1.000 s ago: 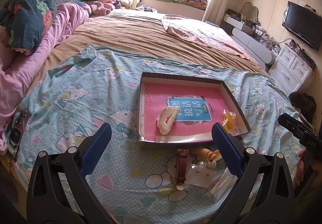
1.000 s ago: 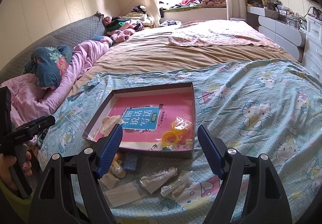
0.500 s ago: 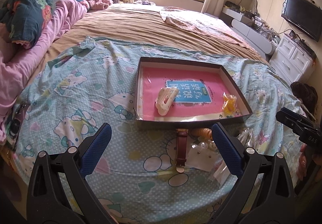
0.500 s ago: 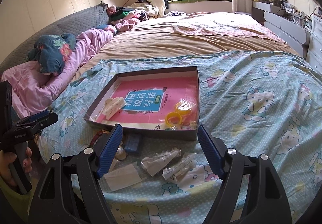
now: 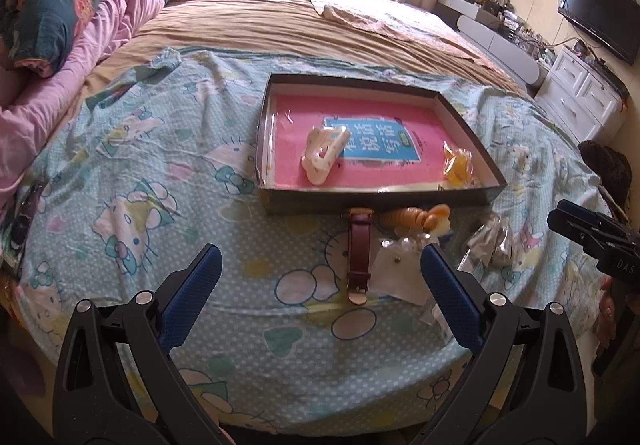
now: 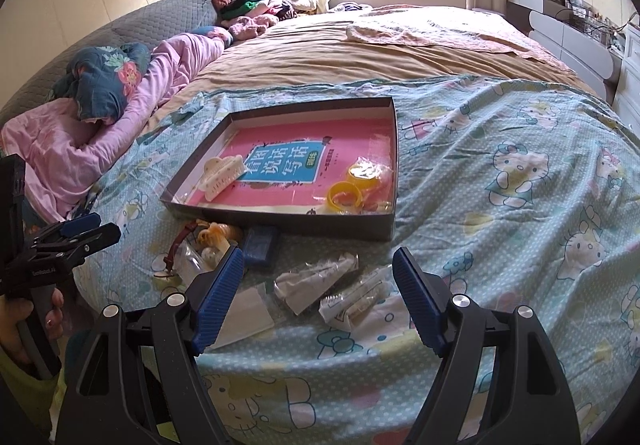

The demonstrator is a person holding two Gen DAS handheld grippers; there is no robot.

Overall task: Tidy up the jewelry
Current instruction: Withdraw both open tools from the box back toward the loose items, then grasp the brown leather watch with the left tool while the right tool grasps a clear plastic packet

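While both tools gape empty | box (image 5: 472, 133) booklet (image 5: 372, 143): Chinese title | right tool (image 5: 592, 241): "DAS"

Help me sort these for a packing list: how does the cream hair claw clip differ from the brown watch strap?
1. Place: the hair claw clip lies inside the shallow box; the watch strap lies outside it on the sheet, one end by the box's near wall.
2. Colour: the clip is cream, the strap dark reddish brown.
3. Shape: the clip is chunky and toothed, the strap flat, long and narrow.

Neither is bagged, and no gripper touches either.
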